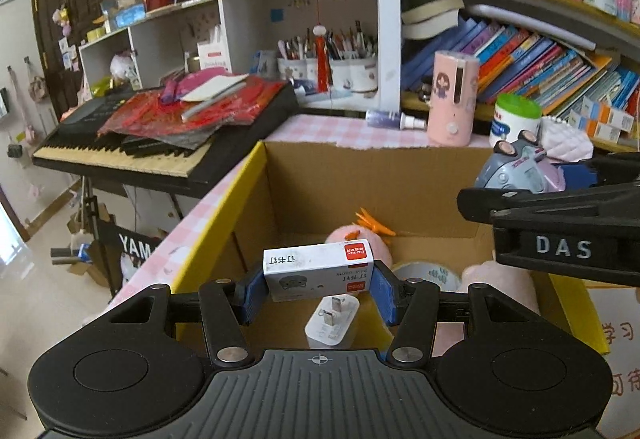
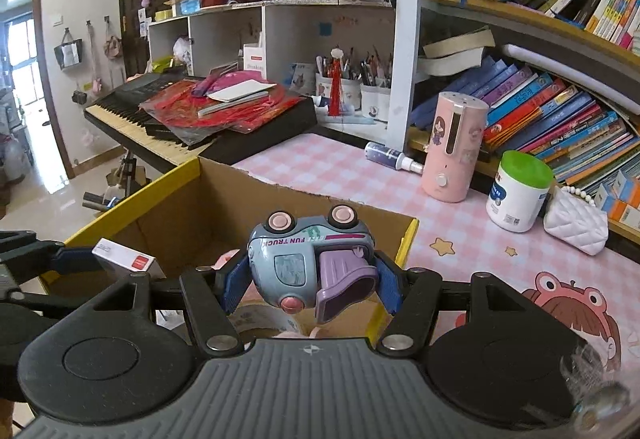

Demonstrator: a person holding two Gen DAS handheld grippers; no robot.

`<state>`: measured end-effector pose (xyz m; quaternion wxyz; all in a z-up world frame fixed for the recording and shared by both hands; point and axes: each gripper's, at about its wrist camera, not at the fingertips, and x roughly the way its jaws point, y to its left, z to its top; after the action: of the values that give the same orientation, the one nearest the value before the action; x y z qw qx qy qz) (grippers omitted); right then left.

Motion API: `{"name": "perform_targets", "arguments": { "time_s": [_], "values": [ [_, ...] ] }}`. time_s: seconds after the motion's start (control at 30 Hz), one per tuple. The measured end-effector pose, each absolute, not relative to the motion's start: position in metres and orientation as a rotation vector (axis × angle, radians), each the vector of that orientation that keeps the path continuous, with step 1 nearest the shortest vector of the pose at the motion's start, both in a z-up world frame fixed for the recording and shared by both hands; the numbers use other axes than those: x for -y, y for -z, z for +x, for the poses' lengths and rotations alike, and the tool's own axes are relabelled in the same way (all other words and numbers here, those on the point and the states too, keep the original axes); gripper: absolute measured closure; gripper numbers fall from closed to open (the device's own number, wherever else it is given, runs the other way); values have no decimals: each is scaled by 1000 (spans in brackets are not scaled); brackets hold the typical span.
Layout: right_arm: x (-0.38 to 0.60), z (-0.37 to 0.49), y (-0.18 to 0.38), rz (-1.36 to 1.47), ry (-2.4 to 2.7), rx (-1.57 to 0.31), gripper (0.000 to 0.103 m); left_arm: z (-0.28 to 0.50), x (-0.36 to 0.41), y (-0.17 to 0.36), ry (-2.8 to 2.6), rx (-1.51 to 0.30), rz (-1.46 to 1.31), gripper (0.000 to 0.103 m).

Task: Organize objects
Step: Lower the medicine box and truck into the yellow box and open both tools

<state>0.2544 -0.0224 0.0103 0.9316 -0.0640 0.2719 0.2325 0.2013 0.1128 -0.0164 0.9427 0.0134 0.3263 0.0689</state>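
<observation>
Left wrist view only: I see white plug (image 1: 332, 321) on cardboard box (image 1: 256, 195) floor. Left gripper (image 1: 318, 285) clamps staple box (image 1: 318, 271); right gripper (image 2: 310, 285) clamps toy truck (image 2: 310, 259) above box rim.

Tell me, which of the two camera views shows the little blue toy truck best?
The right wrist view: the toy truck sits centre frame, upside down, clamped in the right gripper, its lettering readable. The left wrist view shows only part of the truck at the right edge, behind that gripper's black frame.
</observation>
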Motion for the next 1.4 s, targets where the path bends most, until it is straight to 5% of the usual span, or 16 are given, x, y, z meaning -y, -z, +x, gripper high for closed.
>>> {"name": "perform_targets", "arguments": {
  "time_s": [0.97, 1.17, 1.4],
  "values": [
    [9, 272, 6, -155, -570, -635, 42, 211, -109, 32, -150, -733, 29, 47],
    [0, 276, 9, -177, -601, -664, 42, 208, -110, 30, -176, -729, 46, 31],
    [-19, 289, 12, -268, -628, -736, 42, 204, -109, 29, -180, -726, 46, 29]
  ]
}}
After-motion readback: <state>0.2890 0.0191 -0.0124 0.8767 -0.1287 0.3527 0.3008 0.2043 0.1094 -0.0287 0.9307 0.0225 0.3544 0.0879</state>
